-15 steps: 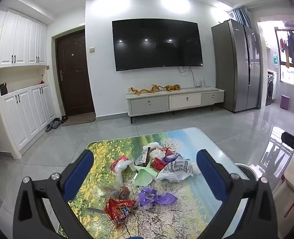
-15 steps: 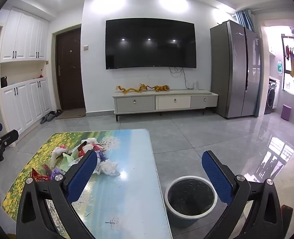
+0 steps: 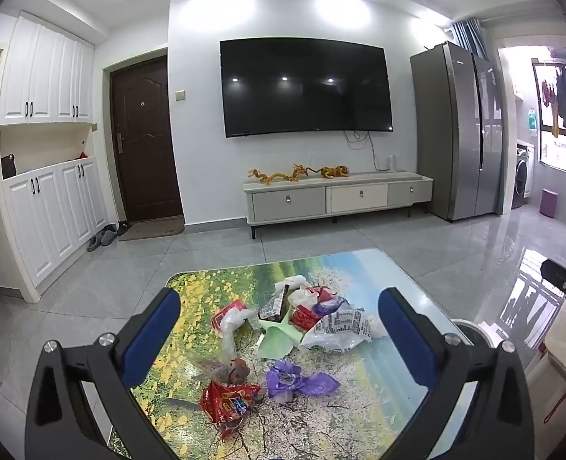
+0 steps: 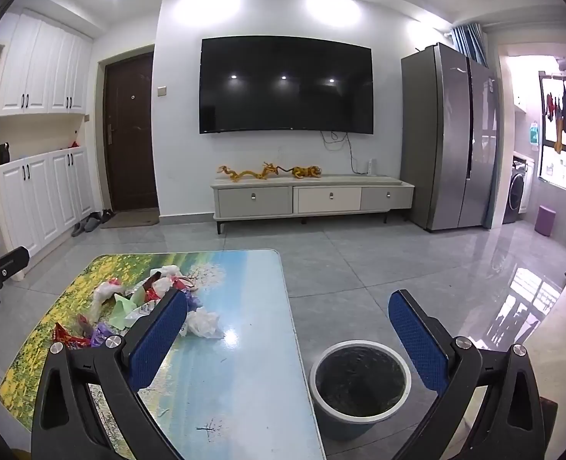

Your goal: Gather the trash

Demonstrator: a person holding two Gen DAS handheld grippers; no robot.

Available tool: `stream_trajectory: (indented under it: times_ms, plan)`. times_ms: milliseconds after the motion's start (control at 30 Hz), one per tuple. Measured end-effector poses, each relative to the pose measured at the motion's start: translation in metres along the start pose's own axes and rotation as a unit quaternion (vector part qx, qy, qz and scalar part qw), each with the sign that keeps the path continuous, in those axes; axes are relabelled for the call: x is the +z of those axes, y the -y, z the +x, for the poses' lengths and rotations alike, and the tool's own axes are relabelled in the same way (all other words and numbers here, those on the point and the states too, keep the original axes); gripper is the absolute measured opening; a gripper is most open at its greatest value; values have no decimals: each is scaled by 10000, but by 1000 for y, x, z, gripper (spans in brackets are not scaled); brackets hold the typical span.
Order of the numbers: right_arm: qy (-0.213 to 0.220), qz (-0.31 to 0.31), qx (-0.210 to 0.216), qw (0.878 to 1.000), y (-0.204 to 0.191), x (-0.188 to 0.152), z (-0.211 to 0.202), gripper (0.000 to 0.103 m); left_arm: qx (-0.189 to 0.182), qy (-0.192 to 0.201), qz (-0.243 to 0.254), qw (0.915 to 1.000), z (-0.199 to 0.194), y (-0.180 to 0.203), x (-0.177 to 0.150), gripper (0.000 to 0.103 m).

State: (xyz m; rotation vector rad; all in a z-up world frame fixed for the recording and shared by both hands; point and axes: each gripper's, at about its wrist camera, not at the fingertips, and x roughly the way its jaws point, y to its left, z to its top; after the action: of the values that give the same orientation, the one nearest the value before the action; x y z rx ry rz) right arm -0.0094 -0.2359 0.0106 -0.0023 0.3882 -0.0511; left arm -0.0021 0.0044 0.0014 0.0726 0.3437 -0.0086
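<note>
- Left wrist view: our left gripper (image 3: 279, 339) gapes wide, empty, above the wrappers (image 3: 283, 329) on the table (image 3: 398, 272).
- Our right gripper (image 4: 288, 339) is spread wide too, holding nothing, bin (image 4: 359, 383) below, probably empty.

Both the left gripper (image 3: 279, 339) and the right gripper (image 4: 288, 339) have black plastic frames, silver screws and blue textured finger pads (image 3: 150, 339).

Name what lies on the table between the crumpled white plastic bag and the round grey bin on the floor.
Nothing: in the right wrist view, bare glossy table runs from the crumpled white plastic bag to the table's edge, then grey floor to the round grey bin.
</note>
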Motion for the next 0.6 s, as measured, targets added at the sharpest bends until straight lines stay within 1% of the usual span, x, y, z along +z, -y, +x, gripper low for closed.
stream_trajectory:
  times_ms: [267, 600]
  plan:
    - [0, -149, -92, 9998, -6, 1, 0, 103, 9, 109, -133, 9999, -3, -3, 2, 103]
    - [29, -199, -157, 9997, -7, -1, -1, 103, 22, 120, -80, 9999, -3, -4, 1, 103]
